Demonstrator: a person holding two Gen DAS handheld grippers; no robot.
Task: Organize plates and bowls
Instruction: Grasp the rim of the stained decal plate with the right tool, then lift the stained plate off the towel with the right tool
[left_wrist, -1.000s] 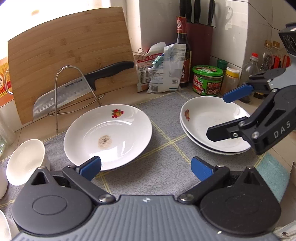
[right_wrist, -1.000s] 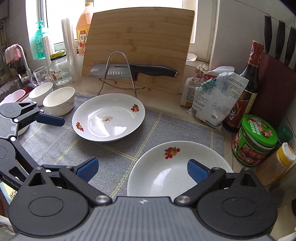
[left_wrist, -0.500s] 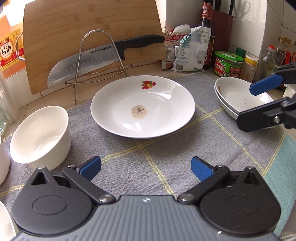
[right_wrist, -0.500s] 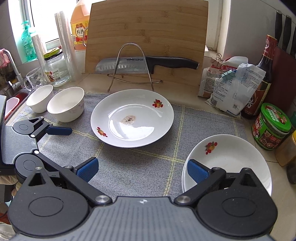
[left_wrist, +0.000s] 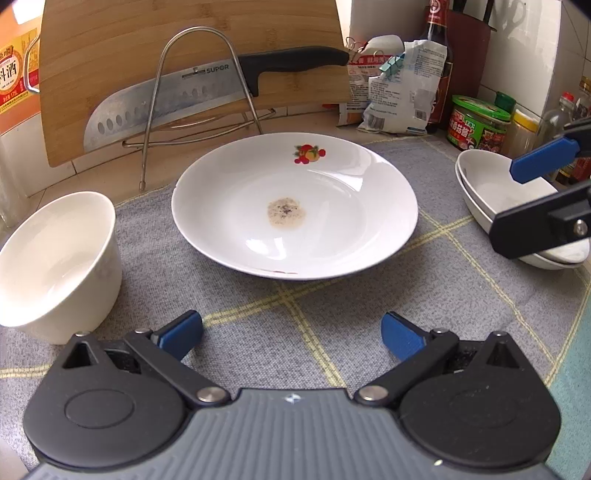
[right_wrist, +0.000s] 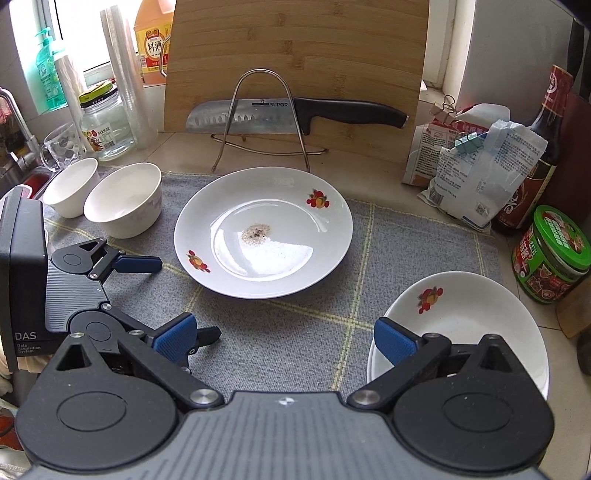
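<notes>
A white plate (left_wrist: 295, 206) (right_wrist: 263, 232) with fruit prints and a brown speck patch lies mid-mat. My left gripper (left_wrist: 291, 334) (right_wrist: 173, 295) is open just in front of it, nothing between its fingers. Stacked white plates (right_wrist: 465, 317) (left_wrist: 495, 188) rest at the mat's right; my right gripper (right_wrist: 286, 338) (left_wrist: 532, 195) is open beside and over their near edge, holding nothing. One white bowl (left_wrist: 55, 254) (right_wrist: 123, 199) stands left of the plate, a second bowl (right_wrist: 70, 186) further left.
A grey checked mat (right_wrist: 280, 332) covers the counter. Behind stand a cutting board (right_wrist: 295, 74), a knife (right_wrist: 295, 114) on a wire rack, bags (right_wrist: 476, 173), a sauce bottle (right_wrist: 535, 155) and a green jar (right_wrist: 550, 254). A glass jar (right_wrist: 105, 122) and sink edge lie far left.
Both grippers swung left toward the middle plate, which now looks nearer and centred in both views. The plate stack slid to the right of view. Both grippers stayed open.
</notes>
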